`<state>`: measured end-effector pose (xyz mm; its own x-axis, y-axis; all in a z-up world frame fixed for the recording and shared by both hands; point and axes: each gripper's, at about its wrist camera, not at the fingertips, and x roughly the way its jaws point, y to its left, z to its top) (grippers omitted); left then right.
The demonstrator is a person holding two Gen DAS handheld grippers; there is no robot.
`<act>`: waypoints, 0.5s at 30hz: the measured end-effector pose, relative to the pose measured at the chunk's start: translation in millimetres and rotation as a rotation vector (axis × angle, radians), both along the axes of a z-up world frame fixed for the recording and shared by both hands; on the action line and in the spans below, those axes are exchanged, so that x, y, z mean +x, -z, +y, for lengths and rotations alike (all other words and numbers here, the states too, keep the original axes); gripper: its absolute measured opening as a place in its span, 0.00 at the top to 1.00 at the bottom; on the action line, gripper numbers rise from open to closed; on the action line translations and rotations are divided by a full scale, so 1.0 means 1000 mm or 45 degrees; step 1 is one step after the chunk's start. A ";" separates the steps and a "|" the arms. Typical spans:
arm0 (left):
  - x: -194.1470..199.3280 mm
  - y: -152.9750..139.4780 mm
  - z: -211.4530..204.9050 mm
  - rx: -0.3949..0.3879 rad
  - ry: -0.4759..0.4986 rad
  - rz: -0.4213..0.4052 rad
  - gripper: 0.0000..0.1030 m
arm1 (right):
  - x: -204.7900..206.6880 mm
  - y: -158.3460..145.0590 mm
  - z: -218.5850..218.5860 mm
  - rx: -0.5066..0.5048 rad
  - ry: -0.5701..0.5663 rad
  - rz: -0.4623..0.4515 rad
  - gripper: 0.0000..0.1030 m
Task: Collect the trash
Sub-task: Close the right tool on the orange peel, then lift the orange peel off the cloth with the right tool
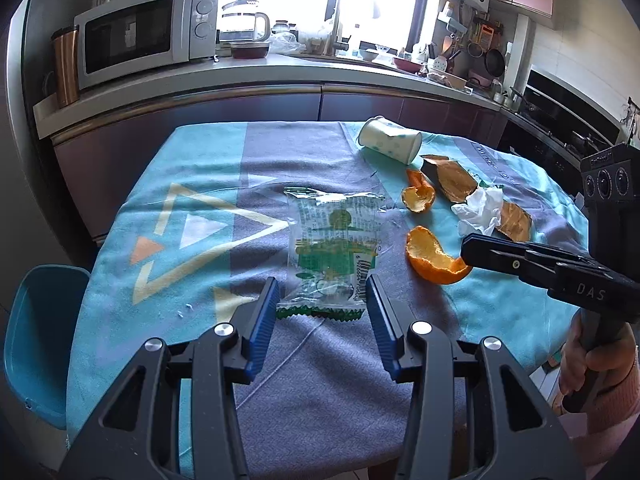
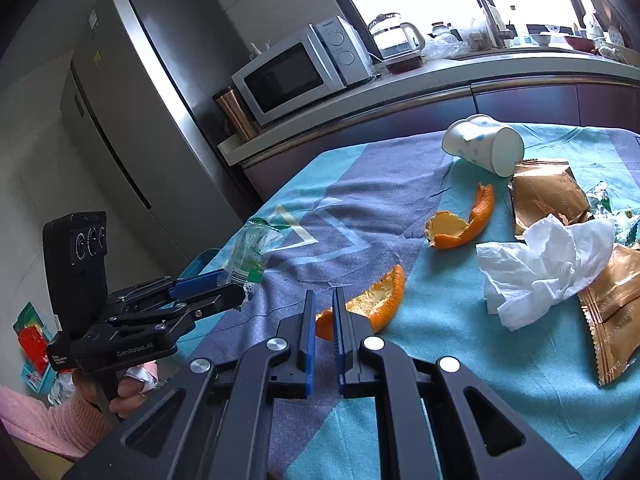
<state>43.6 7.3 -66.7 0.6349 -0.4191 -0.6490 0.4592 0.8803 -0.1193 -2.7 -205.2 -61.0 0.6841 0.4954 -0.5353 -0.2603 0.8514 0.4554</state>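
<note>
A clear green-printed wrapper [image 1: 334, 246] lies on the table; my left gripper [image 1: 322, 294] is open with its fingers on either side of the wrapper's near end. My right gripper [image 2: 323, 300] is shut on the near tip of an orange peel [image 2: 378, 298], also in the left wrist view [image 1: 434, 258]. A second orange peel [image 2: 460, 226] lies beyond. A crumpled white tissue [image 2: 540, 268] rests on gold wrappers [image 2: 542, 196]. A tipped white paper cup [image 2: 482, 146] lies at the far edge.
The table wears a teal and grey cloth [image 1: 200, 184]. A blue chair [image 1: 40, 340] stands at its left. A counter with a microwave [image 1: 140, 36] and kettle runs behind; a fridge [image 2: 132, 112] stands to the left.
</note>
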 end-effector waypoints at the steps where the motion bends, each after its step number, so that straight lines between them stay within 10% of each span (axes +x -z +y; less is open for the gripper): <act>1: -0.001 0.000 0.001 -0.003 0.000 0.001 0.57 | 0.000 0.002 -0.001 -0.006 0.017 0.010 0.91; 5: -0.001 0.002 0.005 -0.014 -0.002 0.011 0.57 | -0.001 0.014 -0.005 -0.046 0.072 0.083 0.74; 15: 0.000 0.008 0.005 -0.023 0.002 0.031 0.57 | 0.007 0.031 -0.005 -0.059 0.105 0.176 0.69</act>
